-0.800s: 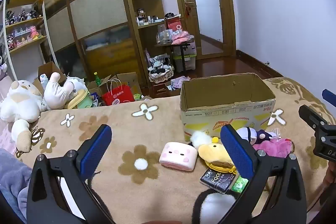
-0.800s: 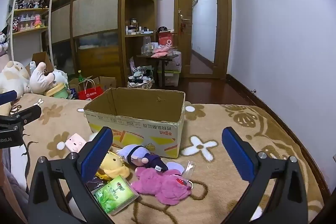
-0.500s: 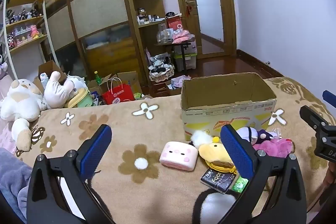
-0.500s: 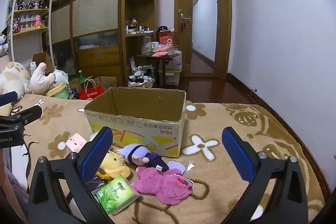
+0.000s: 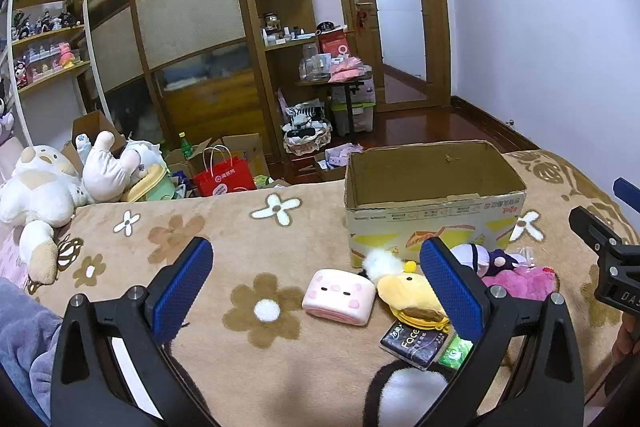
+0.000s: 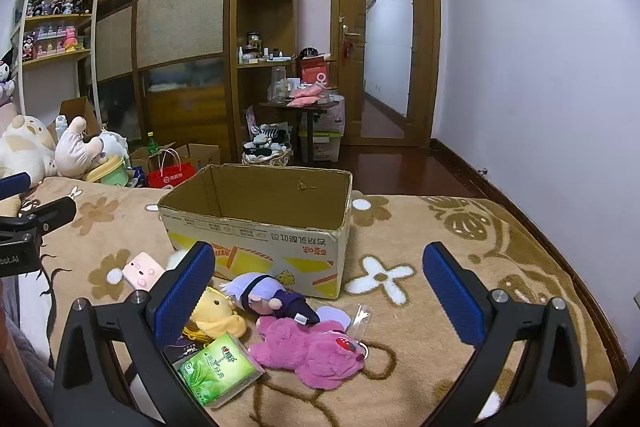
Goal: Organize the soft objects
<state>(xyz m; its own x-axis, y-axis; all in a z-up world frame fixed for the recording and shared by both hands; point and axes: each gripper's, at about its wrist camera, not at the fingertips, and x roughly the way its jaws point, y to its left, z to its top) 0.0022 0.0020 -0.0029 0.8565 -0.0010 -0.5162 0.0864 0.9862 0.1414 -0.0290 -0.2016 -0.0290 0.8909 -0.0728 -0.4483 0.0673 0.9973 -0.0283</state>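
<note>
Tongs are held spread wide on both sides, nothing between the pads: the left gripper (image 5: 316, 273) and the right gripper (image 6: 318, 273) hover over the flowered blanket (image 6: 460, 251). Against the cardboard box (image 6: 256, 227), at its near side, the soft toys are clustered: pink square plush (image 5: 340, 295), yellow duck (image 5: 408, 293), purple-haired doll (image 6: 266, 293), magenta bear (image 6: 316, 349), and a green tissue pack (image 6: 218, 369).
</note>
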